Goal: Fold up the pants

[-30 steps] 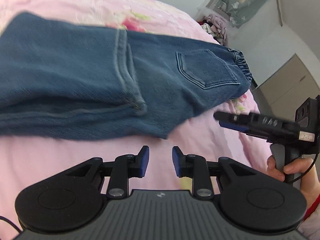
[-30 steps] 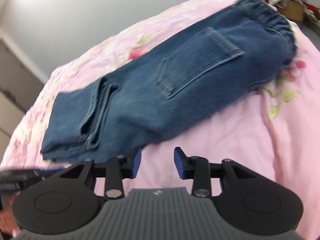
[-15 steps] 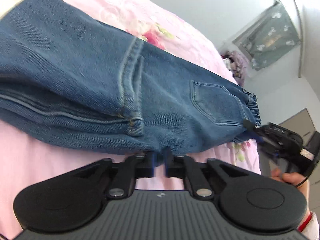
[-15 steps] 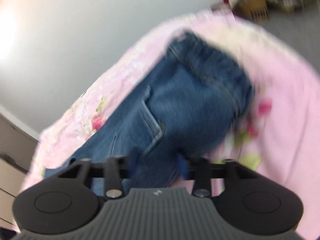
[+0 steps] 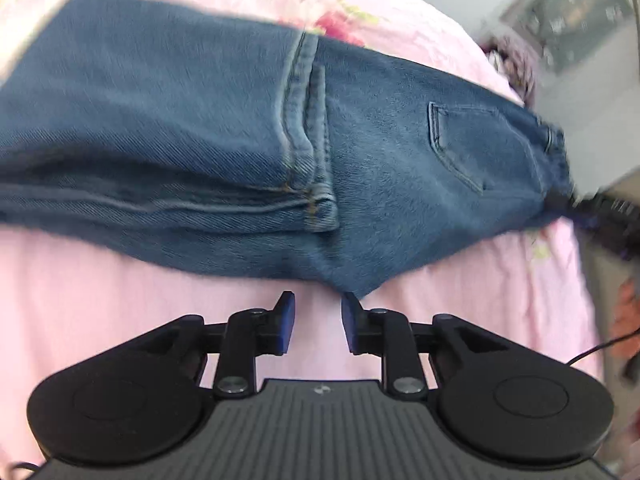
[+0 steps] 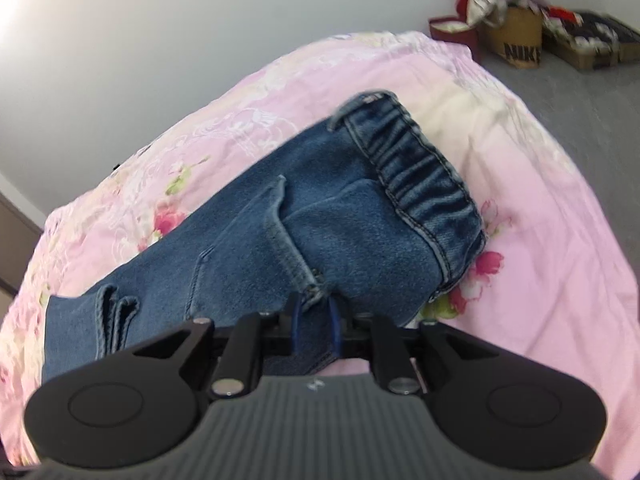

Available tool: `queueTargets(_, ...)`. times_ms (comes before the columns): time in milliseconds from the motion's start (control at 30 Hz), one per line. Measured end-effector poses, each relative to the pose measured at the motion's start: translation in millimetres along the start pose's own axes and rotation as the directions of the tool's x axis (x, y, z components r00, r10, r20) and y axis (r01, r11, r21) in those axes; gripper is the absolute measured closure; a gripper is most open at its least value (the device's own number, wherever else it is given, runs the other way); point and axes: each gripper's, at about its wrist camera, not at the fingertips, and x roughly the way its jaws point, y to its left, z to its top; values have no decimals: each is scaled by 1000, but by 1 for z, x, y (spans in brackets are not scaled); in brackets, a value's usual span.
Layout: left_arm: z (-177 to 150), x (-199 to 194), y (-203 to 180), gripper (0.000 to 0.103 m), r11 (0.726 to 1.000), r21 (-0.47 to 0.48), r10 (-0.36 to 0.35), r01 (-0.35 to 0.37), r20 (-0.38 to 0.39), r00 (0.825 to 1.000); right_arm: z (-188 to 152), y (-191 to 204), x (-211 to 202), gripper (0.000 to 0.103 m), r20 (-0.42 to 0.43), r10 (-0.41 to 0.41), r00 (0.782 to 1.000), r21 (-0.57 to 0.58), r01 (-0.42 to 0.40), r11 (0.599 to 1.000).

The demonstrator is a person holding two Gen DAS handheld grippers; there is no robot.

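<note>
Blue denim pants (image 5: 224,140) lie folded lengthwise on a pink floral bedspread (image 5: 120,304). The legs are doubled back, with their hems across the middle. My left gripper (image 5: 318,326) is open and empty, just short of the pants' near edge. My right gripper (image 6: 314,326) is shut on the pants' edge (image 6: 304,340) close to the elastic waistband (image 6: 416,176) and the back pocket. In the left wrist view the right gripper (image 5: 608,220) shows blurred at the waistband end.
The bed's edge drops to a grey floor (image 6: 580,96) on the right. Cardboard boxes and bags of clutter (image 6: 520,36) stand by the far wall. A cabinet (image 6: 16,248) is at the left.
My left gripper closed at the pants' near edge half a second ago, then opened and pulled back a little. My right gripper moved in to the waistband end and closed on the denim.
</note>
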Motion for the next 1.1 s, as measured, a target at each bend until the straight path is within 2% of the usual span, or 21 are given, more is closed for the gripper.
queueTargets(33, -1, -7, 0, 74, 999, 34, 8, -9, 6, 1000, -3, 8, -5, 77, -1, 28, 1000, -25, -28, 999)
queueTargets(67, -8, -20, 8, 69, 998, 63, 7, -8, 16, 1000, -7, 20, -11, 66, -6, 64, 998, -46, -65, 997)
queueTargets(100, -8, -28, 13, 65, 997, 75, 4, -6, 30, 1000, -10, 31, -13, 63, -12, 102, 995, -63, -102, 993)
queueTargets(167, -9, -49, 28, 65, 996, 83, 7, -14, 79, 997, -18, 54, -13, 62, -36, 171, 985, -96, -174, 980)
queueTargets(267, 1, -72, 54, 62, 995, 67, 59, -70, 152, 987, -29, 93, -4, 55, -93, 262, 960, -118, -272, 955)
queueTargets(333, 9, -87, 74, 61, 990, 52, 119, -131, 186, 975, -32, 116, 12, 54, -134, 299, 945, -113, -314, 943)
queueTargets(400, 19, -100, 94, 60, 982, 26, 175, -186, 233, 957, -32, 141, 30, 41, -157, 311, 937, -119, -331, 936)
queueTargets(467, 31, -108, 115, 60, 975, -12, 218, -223, 265, 939, -29, 161, 48, 41, -165, 318, 934, -119, -339, 933)
queueTargets(500, 36, -109, 126, 60, 974, -35, 224, -223, 271, 936, -26, 170, 58, 41, -168, 321, 932, -113, -341, 933)
queueTargets(567, 46, -106, 144, 60, 973, -75, 232, -220, 268, 935, -22, 185, 73, 41, -178, 317, 932, -115, -339, 934)
queueTargets(633, 52, -93, 153, 60, 971, -61, 240, -232, 240, 941, -23, 200, 86, 41, -186, 292, 938, -145, -320, 936)
queueTargets(733, 53, -63, 149, 60, 926, 22, 366, -376, 187, 912, -33, 217, 108, 41, -214, 175, 961, -265, -229, 937)
queueTargets(767, 49, -56, 149, 59, 914, 48, 389, -403, 178, 904, -39, 220, 114, 41, -228, 139, 964, -307, -206, 929)
queueTargets(833, 44, -46, 154, 55, 906, 42, 411, -422, 158, 898, -51, 223, 125, 41, -235, 83, 969, -390, -172, 905)
queueTargets(900, 43, -42, 163, 51, 906, 21, 416, -423, 131, 900, -60, 221, 132, 41, -230, 66, 971, -425, -161, 891)
queueTargets(967, 40, -39, 166, 50, 907, 17, 416, -420, 119, 902, -64, 218, 137, 41, -232, 51, 971, -430, -149, 890)
queueTargets(1100, 41, -42, 149, 50, 869, 107, 467, -483, 144, 872, -62, 213, 132, 43, -227, 57, 972, -431, -153, 889)
